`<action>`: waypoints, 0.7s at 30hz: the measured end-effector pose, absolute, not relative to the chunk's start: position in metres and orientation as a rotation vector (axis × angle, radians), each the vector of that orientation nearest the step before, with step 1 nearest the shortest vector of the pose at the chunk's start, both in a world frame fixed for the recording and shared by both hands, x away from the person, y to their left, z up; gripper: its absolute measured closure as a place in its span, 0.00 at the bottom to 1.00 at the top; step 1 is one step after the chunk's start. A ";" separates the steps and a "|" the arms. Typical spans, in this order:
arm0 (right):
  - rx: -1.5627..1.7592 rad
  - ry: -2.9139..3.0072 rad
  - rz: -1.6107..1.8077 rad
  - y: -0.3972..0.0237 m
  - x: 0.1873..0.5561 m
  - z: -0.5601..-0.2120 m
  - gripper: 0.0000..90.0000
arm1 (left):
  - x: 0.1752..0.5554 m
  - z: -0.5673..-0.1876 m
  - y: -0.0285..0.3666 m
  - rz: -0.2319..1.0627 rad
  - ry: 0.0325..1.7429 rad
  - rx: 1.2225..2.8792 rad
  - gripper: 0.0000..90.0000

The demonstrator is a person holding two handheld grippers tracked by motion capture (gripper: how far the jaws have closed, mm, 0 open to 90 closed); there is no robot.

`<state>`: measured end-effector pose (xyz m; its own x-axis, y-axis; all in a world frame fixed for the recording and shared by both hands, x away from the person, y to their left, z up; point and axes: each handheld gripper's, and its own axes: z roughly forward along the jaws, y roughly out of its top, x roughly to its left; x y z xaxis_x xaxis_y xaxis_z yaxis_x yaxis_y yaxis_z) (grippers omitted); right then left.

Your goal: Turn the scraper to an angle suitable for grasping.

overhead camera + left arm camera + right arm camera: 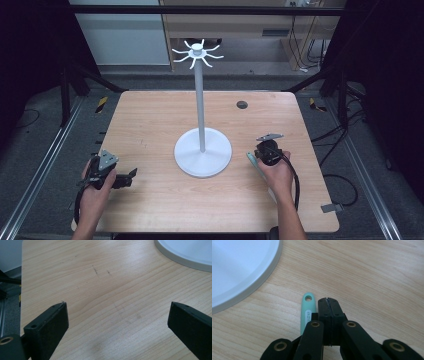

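A white hook stand (202, 152) rises from a round base at the table's middle, with a ring of curved hooks (197, 52) on top. A mint-green handle (308, 308) with a hanging hole lies flat on the wood near the base rim (269, 272). My right gripper (328, 301) is shut, its jaws pressed together with nothing between them, just right of that handle and beside it. In the high view the right gripper (261, 155) sits above the green tool (251, 161). My left gripper (131, 175) rests at the table's near left, open and empty (117, 322).
The wooden table (150, 125) has a dark round grommet (242, 104) at the back right. The stand's base edge (185, 252) lies ahead and to the right of the left jaws. A small grey piece (332, 207) hangs off the table's near right edge.
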<state>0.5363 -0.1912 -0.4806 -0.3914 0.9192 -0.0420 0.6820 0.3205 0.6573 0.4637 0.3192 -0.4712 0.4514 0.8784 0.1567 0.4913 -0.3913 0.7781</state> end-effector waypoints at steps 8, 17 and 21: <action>1.421 2.220 0.769 -0.186 0.536 -0.484 1.00 | 0.463 -0.471 0.318 0.746 1.139 2.046 0.03; 1.364 2.300 0.804 -0.180 0.532 -0.483 1.00 | 0.464 -0.472 0.316 0.745 1.135 2.055 0.03; 1.353 2.323 0.826 -0.177 0.527 -0.482 1.00 | 0.463 -0.472 0.316 0.741 1.133 2.058 0.04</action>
<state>0.5271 -0.1772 -0.4820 -0.4956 0.8685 0.0081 0.6784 0.3812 0.6281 0.4634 0.3158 -0.4724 0.4626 0.8723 0.1586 0.4948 -0.4025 0.7702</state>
